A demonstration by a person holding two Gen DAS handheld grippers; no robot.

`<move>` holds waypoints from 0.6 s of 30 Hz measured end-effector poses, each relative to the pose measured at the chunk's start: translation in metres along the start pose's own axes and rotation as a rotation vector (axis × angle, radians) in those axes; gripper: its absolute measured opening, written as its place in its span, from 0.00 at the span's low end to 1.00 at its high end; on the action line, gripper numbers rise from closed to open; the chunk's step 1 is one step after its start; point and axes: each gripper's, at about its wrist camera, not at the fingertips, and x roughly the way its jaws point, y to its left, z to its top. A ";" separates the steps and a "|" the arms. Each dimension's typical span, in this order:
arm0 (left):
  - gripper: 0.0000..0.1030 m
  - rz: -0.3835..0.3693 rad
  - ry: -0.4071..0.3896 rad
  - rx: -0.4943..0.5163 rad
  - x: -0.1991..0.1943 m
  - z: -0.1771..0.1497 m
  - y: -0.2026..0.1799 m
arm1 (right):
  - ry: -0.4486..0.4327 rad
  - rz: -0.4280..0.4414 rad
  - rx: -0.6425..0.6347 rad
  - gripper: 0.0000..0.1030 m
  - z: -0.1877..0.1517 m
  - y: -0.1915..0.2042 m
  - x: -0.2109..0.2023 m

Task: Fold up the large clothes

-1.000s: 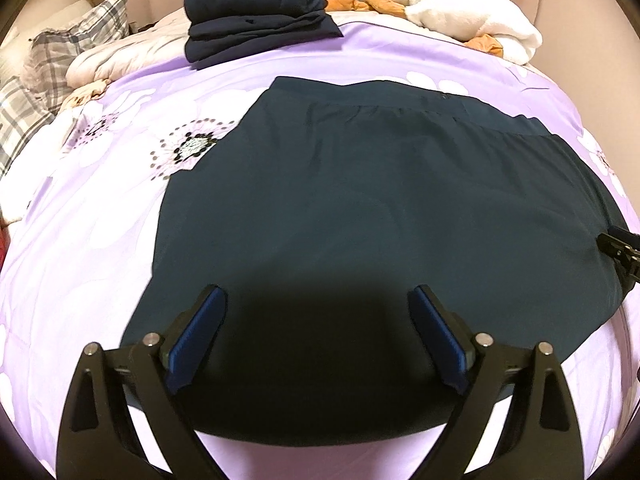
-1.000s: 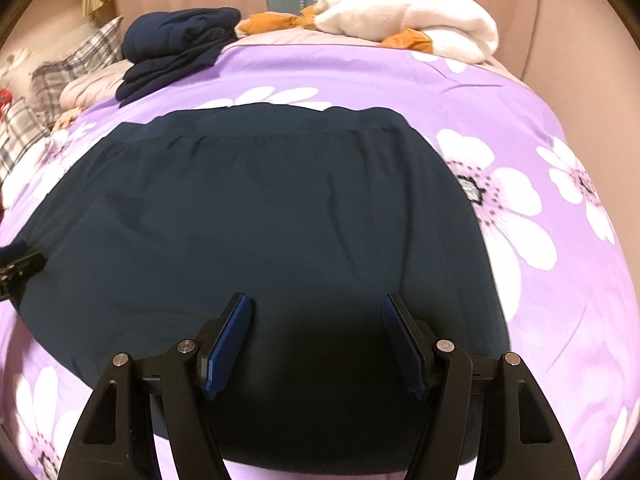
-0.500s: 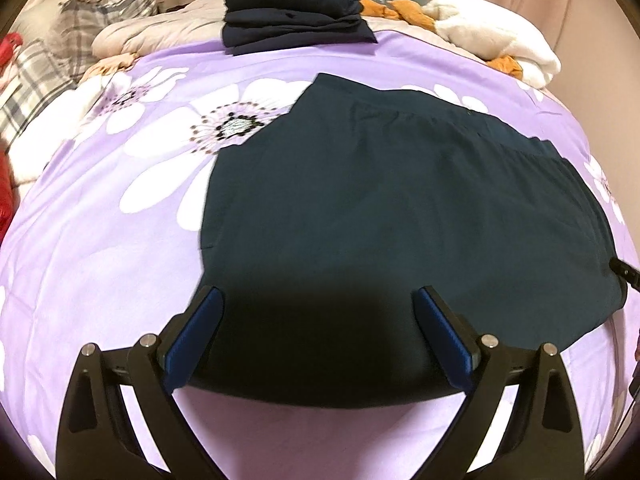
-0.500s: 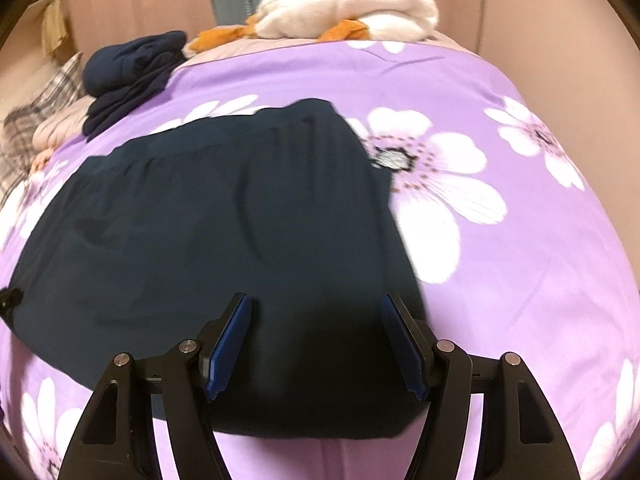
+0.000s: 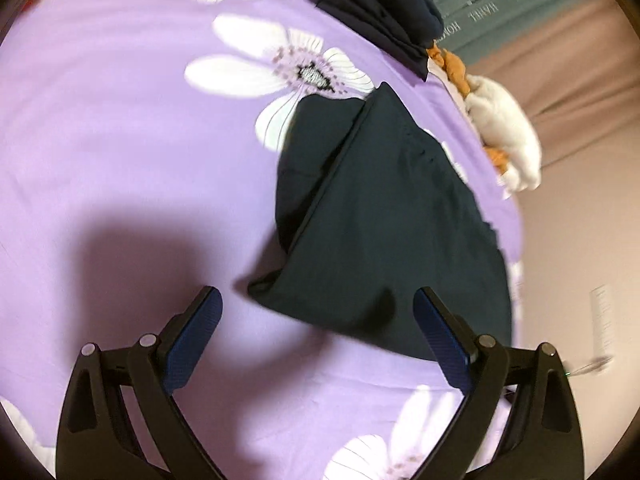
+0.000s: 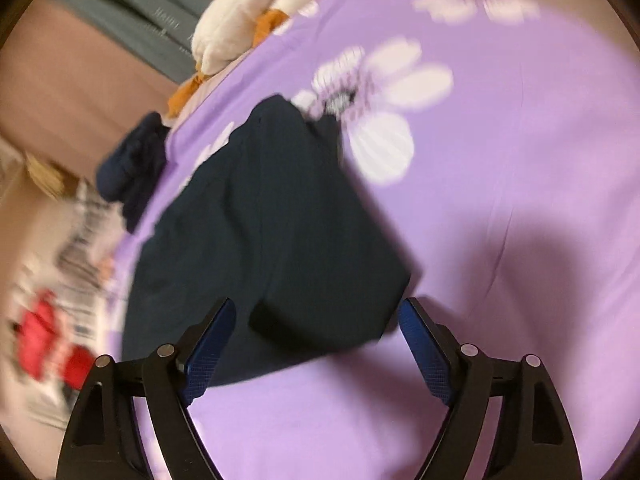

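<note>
Both claws are released: the left gripper (image 5: 316, 316) and right gripper (image 6: 316, 324) hang over the dark garment (image 5: 384, 216), center frame on the purple bedspread (image 5: 120, 140).

free: purple bedspread (image 5: 120, 140) beside dark garment (image 5: 380, 220) | obstacle: folded pile (image 5: 380, 4)

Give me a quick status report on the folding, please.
Both grippers, left and right, open, empty. Dark garment on the bed, untouched. Nothing in the way.
</note>
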 end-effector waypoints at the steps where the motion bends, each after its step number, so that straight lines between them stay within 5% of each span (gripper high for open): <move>1: 0.94 -0.039 0.019 -0.026 0.002 0.000 0.003 | 0.011 0.017 0.020 0.81 -0.003 -0.001 0.002; 10: 0.90 -0.194 0.041 -0.160 0.022 0.012 -0.004 | 0.025 0.091 0.085 0.89 -0.007 0.013 0.025; 13: 0.70 -0.188 0.034 -0.189 0.030 0.019 -0.006 | 0.004 0.079 0.092 0.89 -0.002 0.018 0.032; 15: 0.39 -0.170 0.026 -0.212 0.030 0.019 -0.002 | -0.018 0.086 0.108 0.85 -0.004 0.016 0.029; 17: 0.32 -0.177 0.014 -0.229 0.029 0.016 0.003 | -0.041 0.083 0.120 0.53 -0.004 0.012 0.026; 18: 0.25 -0.178 0.002 -0.212 0.026 0.016 0.000 | -0.041 0.082 0.127 0.49 -0.004 0.009 0.026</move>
